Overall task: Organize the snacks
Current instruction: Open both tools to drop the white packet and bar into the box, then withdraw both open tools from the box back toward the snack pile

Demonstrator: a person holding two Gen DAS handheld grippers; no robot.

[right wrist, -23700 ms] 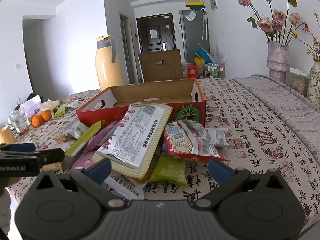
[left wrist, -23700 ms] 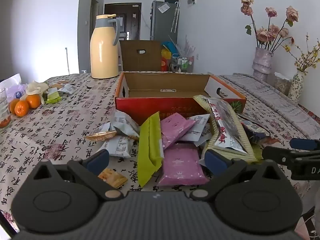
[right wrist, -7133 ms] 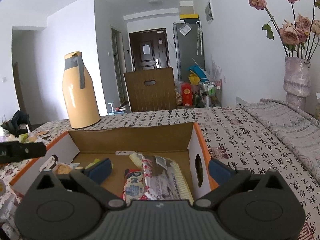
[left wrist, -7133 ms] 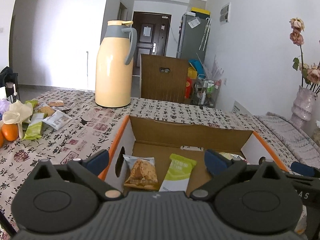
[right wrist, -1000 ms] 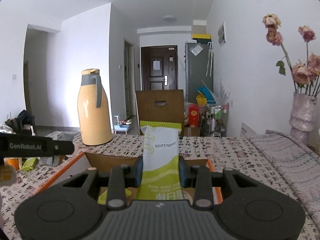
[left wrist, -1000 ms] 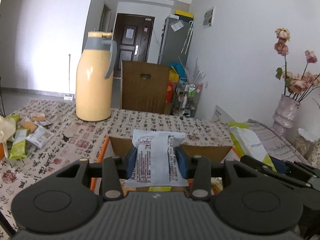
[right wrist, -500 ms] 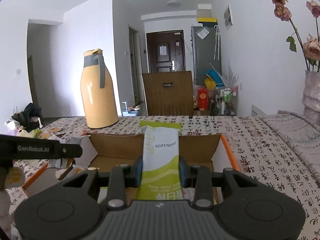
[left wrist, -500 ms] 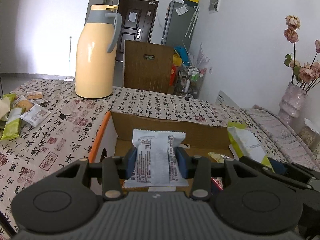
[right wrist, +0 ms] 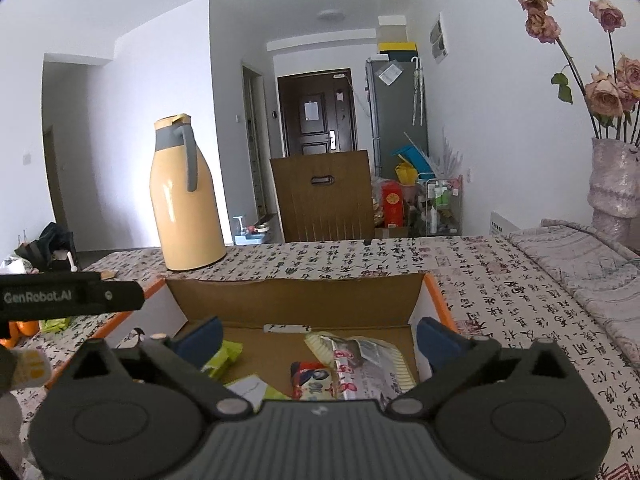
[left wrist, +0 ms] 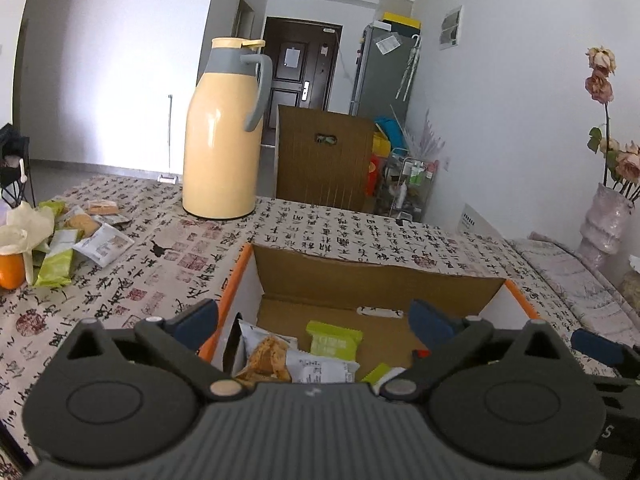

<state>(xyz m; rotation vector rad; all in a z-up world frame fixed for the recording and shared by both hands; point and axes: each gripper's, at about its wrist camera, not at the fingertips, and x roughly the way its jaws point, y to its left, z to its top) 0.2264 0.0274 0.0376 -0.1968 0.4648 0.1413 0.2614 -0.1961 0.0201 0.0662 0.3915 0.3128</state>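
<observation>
Over an open cardboard box (left wrist: 376, 270) with an orange rim, my left gripper (left wrist: 314, 318) has its jaws opening wide, nothing between them. Below it in the box lie a white printed packet (left wrist: 320, 368), a cracker packet (left wrist: 264, 356) and a green packet (left wrist: 334, 340). My right gripper (right wrist: 318, 336) hangs over the same box (right wrist: 296, 296), jaws also opening and empty. Under it lie a large striped pack (right wrist: 360, 360), a red and blue packet (right wrist: 312, 384) and a green packet (right wrist: 224, 356). Each gripper's side shows in the other's view.
A tall yellow thermos jug (left wrist: 222, 132) stands on the patterned tablecloth behind the box. Loose snack packets (left wrist: 60, 240) and an orange (left wrist: 10, 276) lie at the far left. A brown chair back (left wrist: 320, 160) rises beyond the table. A vase of roses (right wrist: 612, 184) stands at the right.
Both grippers have opened. The white packet has left the left gripper's jaws and the green packet the right's; both now lie in the box. Both views tilted down a little.
</observation>
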